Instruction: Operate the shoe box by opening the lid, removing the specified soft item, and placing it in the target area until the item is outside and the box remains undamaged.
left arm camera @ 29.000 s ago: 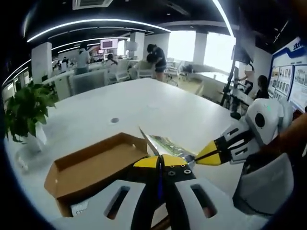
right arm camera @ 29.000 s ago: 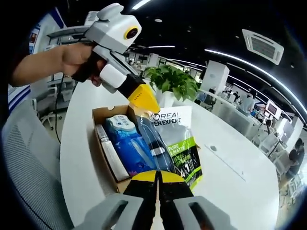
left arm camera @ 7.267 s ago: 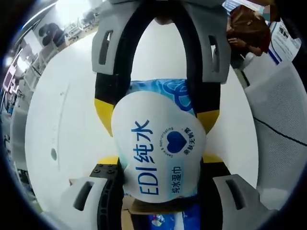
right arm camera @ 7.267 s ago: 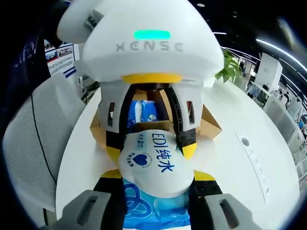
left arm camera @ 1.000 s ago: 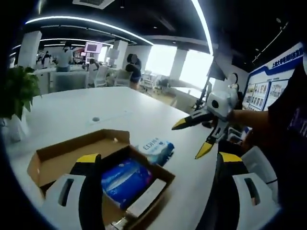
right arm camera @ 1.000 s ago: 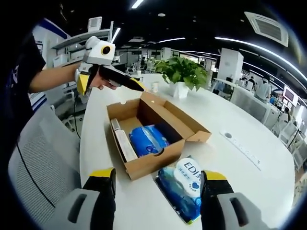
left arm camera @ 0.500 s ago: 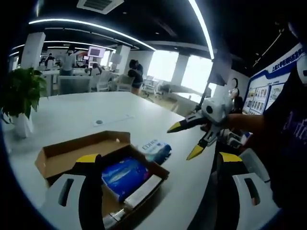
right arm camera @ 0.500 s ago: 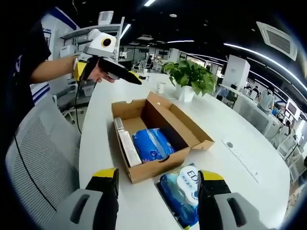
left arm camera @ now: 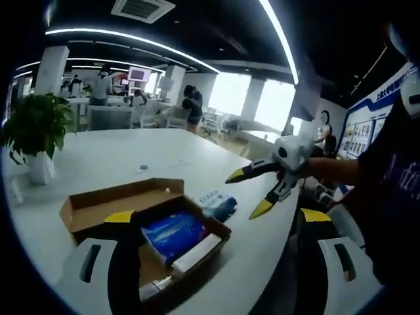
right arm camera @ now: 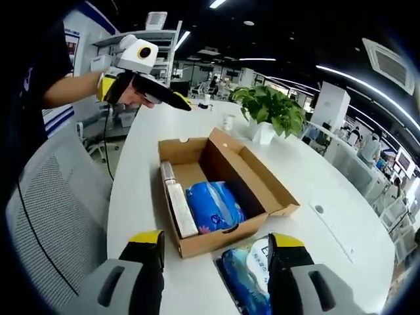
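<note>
The shoe box (right arm camera: 216, 197) sits open on the white table (right arm camera: 131, 197), its lid (left arm camera: 111, 200) folded back flat on the far side in the left gripper view, and its cardboard walls look whole and uncrushed. Inside it lies a blue soft pack (right arm camera: 213, 203), with a long white carton (right arm camera: 178, 207) tucked along one inner wall beside it. The wet wipes pack (right arm camera: 252, 266) (blue wrapper, white round label) is out of the box and lying on the table just beside the box's short front wall; in the left gripper view it (left arm camera: 216, 203) rests against the box's far corner. The right gripper (right arm camera: 213, 252) hangs above the table with its yellow-tipped jaws spread wide and nothing between them, the pack lying below the gap toward one jaw. In the left gripper view that same gripper (left arm camera: 252, 190) shows from the right, held up in a hand, jaws parted. The left gripper (left arm camera: 213, 220) also stands wide open over the box, holding nothing; from the right gripper view it (right arm camera: 180, 102) is raised beyond the box in a person's hand (right arm camera: 128, 92). A potted plant (right arm camera: 272, 108) stands farther back on the table, and a grey mesh chair (right arm camera: 46, 216) sits beside the table's edge.
</note>
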{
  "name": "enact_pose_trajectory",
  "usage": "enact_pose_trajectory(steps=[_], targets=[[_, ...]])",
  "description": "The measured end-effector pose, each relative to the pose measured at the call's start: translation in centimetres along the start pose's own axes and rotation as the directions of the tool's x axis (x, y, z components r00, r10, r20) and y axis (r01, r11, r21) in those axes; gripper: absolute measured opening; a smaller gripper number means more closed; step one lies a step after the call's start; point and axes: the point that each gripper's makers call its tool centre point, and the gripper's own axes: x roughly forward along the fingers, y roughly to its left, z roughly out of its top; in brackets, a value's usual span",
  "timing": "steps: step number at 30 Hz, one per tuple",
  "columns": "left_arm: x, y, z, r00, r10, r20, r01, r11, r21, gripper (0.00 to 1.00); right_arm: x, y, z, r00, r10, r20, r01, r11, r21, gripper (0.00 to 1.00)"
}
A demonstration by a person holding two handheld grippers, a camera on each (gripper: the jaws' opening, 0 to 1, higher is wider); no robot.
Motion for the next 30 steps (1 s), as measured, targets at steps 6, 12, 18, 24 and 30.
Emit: enact_pose_trajectory(steps=[6, 12, 18, 24, 30], targets=[[-0.7, -0.3, 0.0, 1.0, 0.0, 0.007, 0.0, 1.0, 0.007, 0.99, 0.7, -0.1, 0.5, 1.0, 0.001, -0.002, -0.001, 1.0, -0.024, 0.61], [-1.5, -0.3, 0.1, 1.0, 0.014, 0.018, -0.014, 1.0, 0.008, 0.99, 1.4, -0.1, 0.9, 1.0, 0.006, -0.005, -0.007, 0.999, -0.035, 0.6], [-2.5, -0.2, -0.3, 0.999, 0.038, 0.02, -0.039, 0.999, 0.01, 0.99, 2.4, 0.0, 1.3, 1.0, 0.023, -0.008, -0.023, 0.998, -0.052, 0.58], [-3.3, -0.3, -0.9, 0.998, 0.065, 0.01, -0.065, 0.998, 0.027, 0.99, 3.6, 0.1, 1.6, 0.999, 0.041, -0.018, -0.042, 0.997, -0.067, 0.57], [-4.1, 0.0, -1.8, 0.995, 0.101, -0.01, -0.101, 0.994, 0.045, 0.99, 4.8, 0.5, 2.0, 0.997, 0.067, -0.03, -0.07, 0.994, -0.083, 0.55]])
